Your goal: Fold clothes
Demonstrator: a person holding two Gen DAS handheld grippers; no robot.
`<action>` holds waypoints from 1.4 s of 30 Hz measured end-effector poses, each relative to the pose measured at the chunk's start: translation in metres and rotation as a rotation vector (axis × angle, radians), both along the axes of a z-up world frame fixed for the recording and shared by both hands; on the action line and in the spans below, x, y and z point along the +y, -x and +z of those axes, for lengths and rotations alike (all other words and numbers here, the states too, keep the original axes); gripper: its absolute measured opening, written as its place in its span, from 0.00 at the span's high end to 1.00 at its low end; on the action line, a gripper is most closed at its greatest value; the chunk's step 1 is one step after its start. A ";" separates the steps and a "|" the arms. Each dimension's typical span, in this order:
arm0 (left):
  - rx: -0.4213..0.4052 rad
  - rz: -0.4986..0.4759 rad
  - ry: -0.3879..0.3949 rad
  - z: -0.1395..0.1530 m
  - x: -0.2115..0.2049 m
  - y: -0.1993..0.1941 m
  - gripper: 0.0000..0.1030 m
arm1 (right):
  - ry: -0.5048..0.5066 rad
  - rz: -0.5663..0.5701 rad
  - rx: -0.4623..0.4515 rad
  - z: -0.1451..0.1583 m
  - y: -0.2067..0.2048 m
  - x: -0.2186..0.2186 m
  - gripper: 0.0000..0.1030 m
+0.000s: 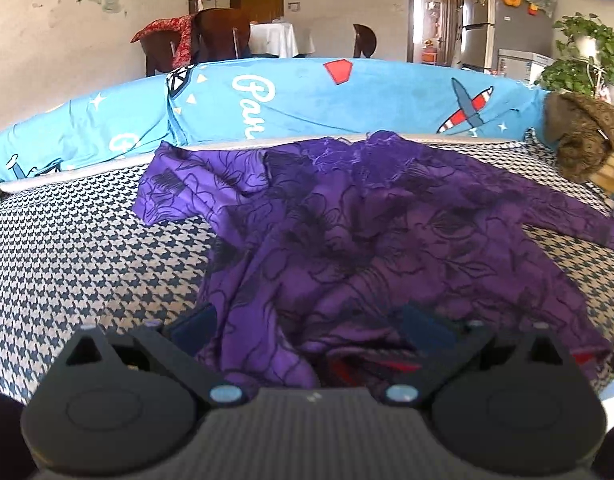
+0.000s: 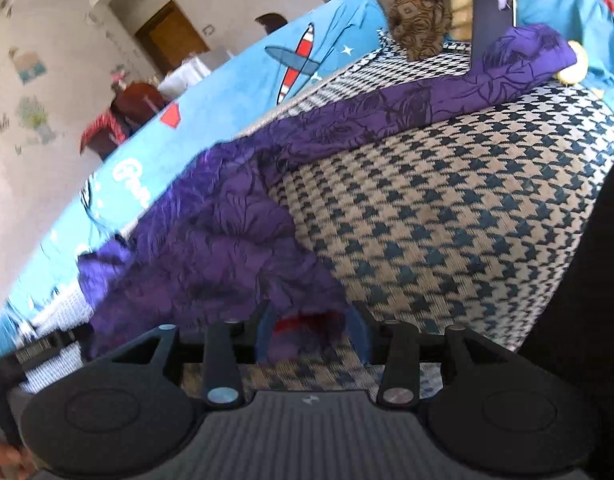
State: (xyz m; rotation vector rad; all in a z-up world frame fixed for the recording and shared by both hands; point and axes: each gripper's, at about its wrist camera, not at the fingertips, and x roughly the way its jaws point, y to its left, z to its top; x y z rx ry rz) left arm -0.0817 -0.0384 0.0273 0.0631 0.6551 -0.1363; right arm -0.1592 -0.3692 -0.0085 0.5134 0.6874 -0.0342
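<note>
A purple garment [image 1: 387,220] with a dark flower line pattern lies spread and wrinkled on a houndstooth-covered surface [image 1: 87,260]. Its near hem shows a red inside. My left gripper [image 1: 311,326] is wide open at that hem, and the fabric lies between its blue fingers [image 1: 199,324]. In the right wrist view the same garment [image 2: 227,232] runs off to the left, with one sleeve [image 2: 507,68] stretched to the far right. My right gripper [image 2: 311,332] is open, its jaws fairly close together around a bunched hem corner with red showing.
A light blue printed blanket [image 1: 307,96] covers the raised back edge behind the garment. A brown patterned bundle [image 2: 419,8] and an upright phone [image 2: 493,4] stand at the far right corner. Bare houndstooth cover [image 2: 447,200] lies right of the garment.
</note>
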 end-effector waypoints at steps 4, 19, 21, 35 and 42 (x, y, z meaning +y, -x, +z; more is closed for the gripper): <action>0.008 0.003 -0.017 -0.003 -0.003 0.002 0.00 | 0.047 0.001 0.011 -0.007 -0.008 0.006 0.57; 0.067 0.052 -0.070 -0.019 -0.007 -0.007 0.00 | 0.280 0.048 -0.021 -0.025 -0.036 0.043 0.70; 0.078 0.063 -0.073 -0.021 -0.006 -0.009 0.00 | 0.302 0.072 -0.039 -0.023 -0.036 0.047 0.87; 0.090 0.156 -0.034 -0.016 0.012 -0.013 0.00 | 0.533 -0.087 -0.282 0.048 0.041 0.050 0.96; 0.090 0.219 -0.006 -0.013 0.025 -0.015 0.00 | 0.467 0.000 -0.172 0.044 0.043 0.048 0.92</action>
